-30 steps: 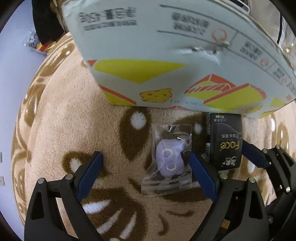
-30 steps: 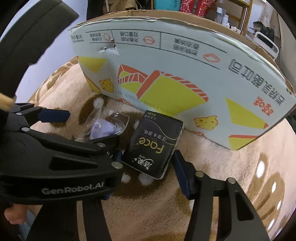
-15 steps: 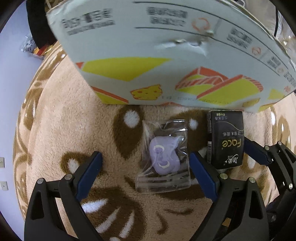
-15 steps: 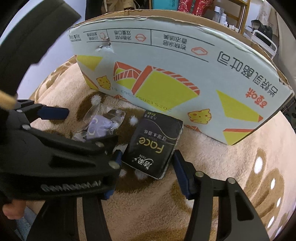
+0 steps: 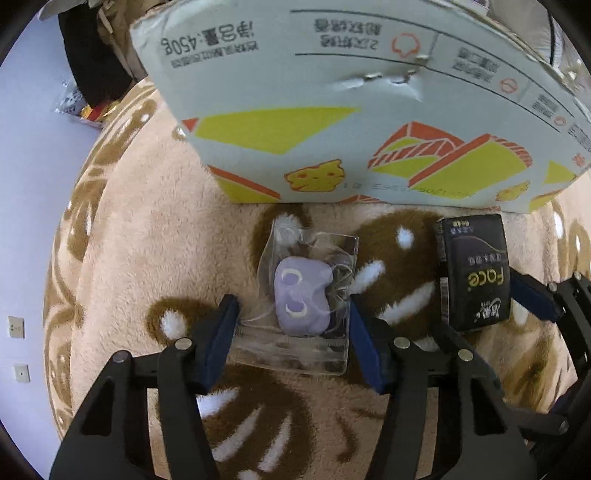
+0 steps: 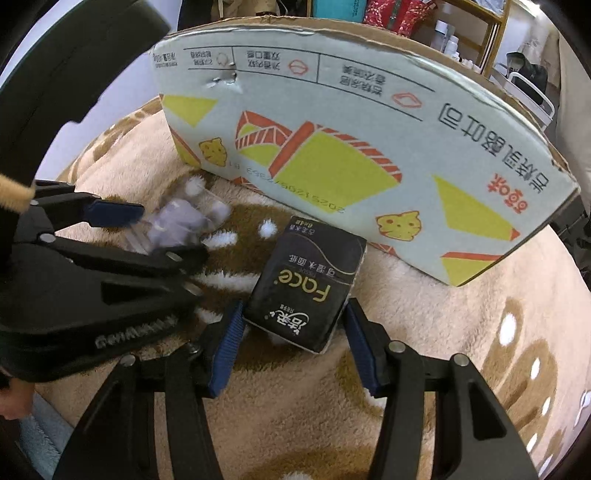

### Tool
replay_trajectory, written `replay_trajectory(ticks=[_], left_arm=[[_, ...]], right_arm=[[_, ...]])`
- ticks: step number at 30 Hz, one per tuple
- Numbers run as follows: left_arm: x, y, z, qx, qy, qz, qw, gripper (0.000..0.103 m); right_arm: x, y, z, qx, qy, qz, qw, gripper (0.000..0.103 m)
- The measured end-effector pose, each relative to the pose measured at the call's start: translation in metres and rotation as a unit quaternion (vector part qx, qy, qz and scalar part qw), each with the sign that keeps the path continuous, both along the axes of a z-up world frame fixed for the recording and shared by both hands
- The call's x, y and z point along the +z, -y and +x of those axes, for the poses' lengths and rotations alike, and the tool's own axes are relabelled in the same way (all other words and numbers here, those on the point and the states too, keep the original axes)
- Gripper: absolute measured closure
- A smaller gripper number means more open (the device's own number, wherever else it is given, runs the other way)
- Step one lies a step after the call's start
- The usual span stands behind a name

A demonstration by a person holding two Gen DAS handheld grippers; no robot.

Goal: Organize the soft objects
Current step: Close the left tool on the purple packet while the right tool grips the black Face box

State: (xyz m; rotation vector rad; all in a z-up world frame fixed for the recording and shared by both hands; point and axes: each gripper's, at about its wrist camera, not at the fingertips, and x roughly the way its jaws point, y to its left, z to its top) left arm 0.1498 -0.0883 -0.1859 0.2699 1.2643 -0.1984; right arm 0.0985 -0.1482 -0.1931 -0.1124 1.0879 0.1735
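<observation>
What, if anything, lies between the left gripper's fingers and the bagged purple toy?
Nothing visible. The left gripper is open, and its blue fingers flank the clear bag holding the purple toy on the blanket; contact is unclear.

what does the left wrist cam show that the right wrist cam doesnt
Only the left wrist view: wall sockets at far left, and the purple toy's face, sharp inside its clear bag.
Only the right wrist view: shelves with bottles behind the box, and the left gripper's body from the side.
Both: the printed cardboard box, the black tissue pack, the beige-and-brown blanket.
</observation>
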Motion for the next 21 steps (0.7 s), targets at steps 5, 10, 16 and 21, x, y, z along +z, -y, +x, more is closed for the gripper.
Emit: replay_trajectory(ticks=[5, 10, 16, 21], left_arm=[[0.005, 0.002, -0.011, -0.015, 0.006, 0.007, 0.9998, 0.047], [0.016, -0.004, -0.021, -0.010, 0.011, -0.016, 0.9998, 0.047], [0.037, -0.017, -0.038, -0.001, 0.041, -0.033, 0.9986, 0.047], [0.067, -0.026, -0.055, 0.001, 0.090, -0.046, 0.9949, 0.046]], right_arm=[[0.006, 0.012, -0.005, -0.011, -0.003, 0.015, 1.000, 0.046], [0.013, 0.023, -0.008, -0.018, 0.001, 0.020, 1.000, 0.046], [0.031, 0.035, -0.018, -0.033, 0.019, 0.022, 0.999, 0.047], [0.058, 0.040, -0.028, -0.047, 0.048, 0.030, 0.997, 0.047]])
